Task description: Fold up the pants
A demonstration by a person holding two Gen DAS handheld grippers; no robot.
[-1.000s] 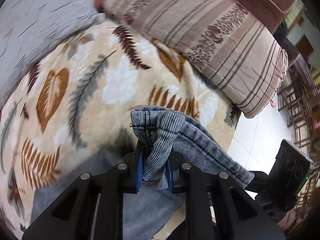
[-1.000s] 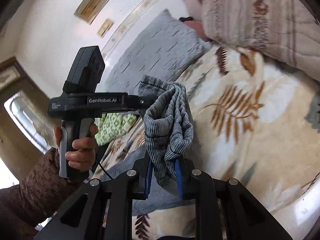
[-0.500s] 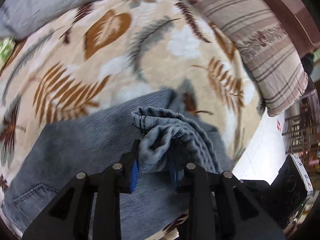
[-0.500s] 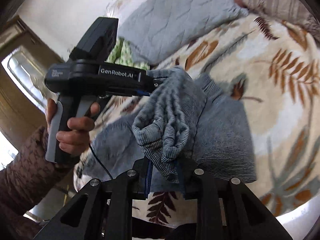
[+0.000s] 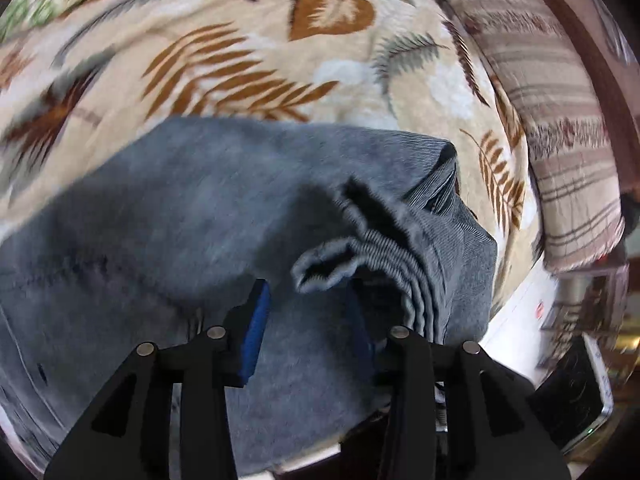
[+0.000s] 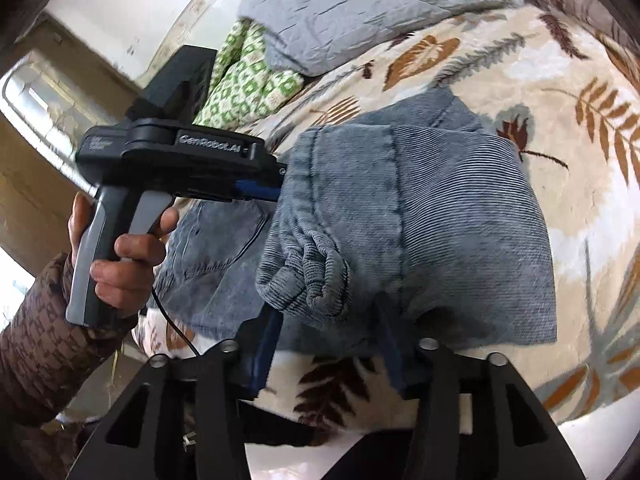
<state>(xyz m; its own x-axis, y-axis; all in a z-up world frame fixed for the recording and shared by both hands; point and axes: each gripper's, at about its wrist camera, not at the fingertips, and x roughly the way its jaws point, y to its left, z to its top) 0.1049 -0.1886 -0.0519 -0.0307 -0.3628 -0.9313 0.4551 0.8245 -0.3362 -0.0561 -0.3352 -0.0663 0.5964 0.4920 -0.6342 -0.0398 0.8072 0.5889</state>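
Grey-blue corduroy pants (image 5: 192, 216) lie on the leaf-patterned blanket (image 5: 240, 72), with the leg end folded over onto the upper part (image 6: 440, 216). In the left wrist view my left gripper (image 5: 308, 320) points down over the pants. Its jaws are opening, and a bunched hem (image 5: 332, 264) lies loose between the blue pads (image 5: 256, 332). My right gripper (image 6: 328, 340) is opening too; another bunched hem corner (image 6: 308, 280) rests just ahead of its fingertips, free of the pads. In the right wrist view a hand (image 6: 120, 256) holds the left gripper (image 6: 260, 190) at the fold's left edge.
A grey quilted pillow (image 6: 360, 4) and a green patterned cloth (image 6: 248, 80) lie at the far side of the bed. A striped brown quilt (image 5: 560, 120) borders the blanket on the right. The bed edge and pale floor (image 5: 524, 312) are close to the pants.
Both grippers carried the bunched leg end down onto the spread pants. Their jaws, shut on the cloth before, have parted and the cloth now lies loose.
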